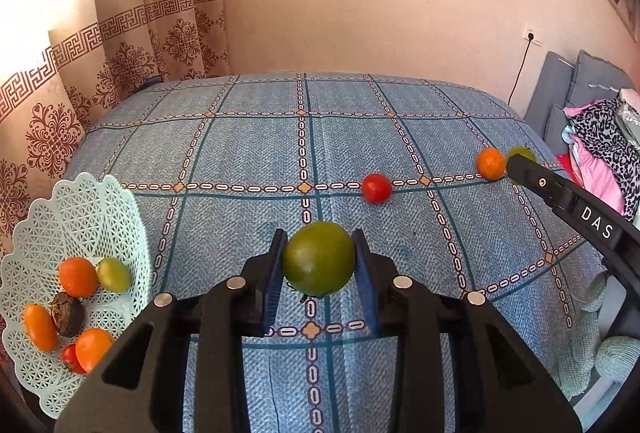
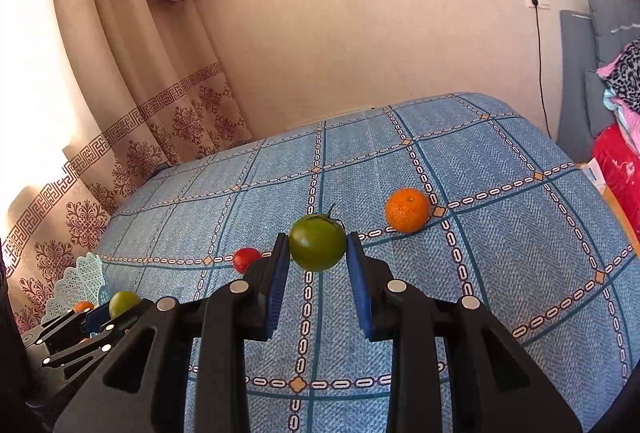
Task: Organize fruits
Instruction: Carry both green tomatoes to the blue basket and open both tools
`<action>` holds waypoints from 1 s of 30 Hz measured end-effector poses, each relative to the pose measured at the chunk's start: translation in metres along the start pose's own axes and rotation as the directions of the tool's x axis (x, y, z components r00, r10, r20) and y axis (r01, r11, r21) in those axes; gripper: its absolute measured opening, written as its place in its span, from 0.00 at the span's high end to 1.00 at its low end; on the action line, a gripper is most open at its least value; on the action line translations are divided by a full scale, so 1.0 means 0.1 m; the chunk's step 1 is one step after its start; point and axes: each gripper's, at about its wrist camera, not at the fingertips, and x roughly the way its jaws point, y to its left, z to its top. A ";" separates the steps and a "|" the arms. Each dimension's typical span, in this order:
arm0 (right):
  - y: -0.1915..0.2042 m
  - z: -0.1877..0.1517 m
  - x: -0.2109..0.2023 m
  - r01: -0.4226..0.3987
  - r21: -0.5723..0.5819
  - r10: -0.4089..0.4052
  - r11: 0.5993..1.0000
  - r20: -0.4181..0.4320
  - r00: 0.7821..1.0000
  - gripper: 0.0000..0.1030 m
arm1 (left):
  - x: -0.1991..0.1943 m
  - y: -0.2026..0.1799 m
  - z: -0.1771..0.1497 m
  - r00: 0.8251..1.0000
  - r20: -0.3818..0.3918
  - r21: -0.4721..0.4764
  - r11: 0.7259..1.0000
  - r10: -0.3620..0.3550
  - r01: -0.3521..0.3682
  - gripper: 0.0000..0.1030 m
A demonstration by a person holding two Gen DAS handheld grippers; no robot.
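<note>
A bed with a blue checked bedspread (image 1: 248, 153) fills my view, patterned curtains (image 1: 120, 65) behind it. My left tongs (image 1: 319, 265) are clamped on a green tomato (image 1: 319, 258), both pads touching it. Left of them sits the mesh basket (image 1: 84, 209), holding oranges, a green fruit and a dark one. My right tongs (image 2: 318, 253) bracket a second green tomato (image 2: 317, 243); contact on both pads I cannot confirm. Beyond, a red tomato (image 2: 246, 259) lies to their left, an orange (image 2: 407, 210) to their right.
</note>
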 end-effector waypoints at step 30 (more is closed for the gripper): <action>1.25 -0.22 -0.49 -0.223 -0.156 0.220 0.962 -0.035 0.975 0.71 | -0.77 1.36 -0.18 0.986 0.093 -0.143 0.982 0.139 -0.125 0.67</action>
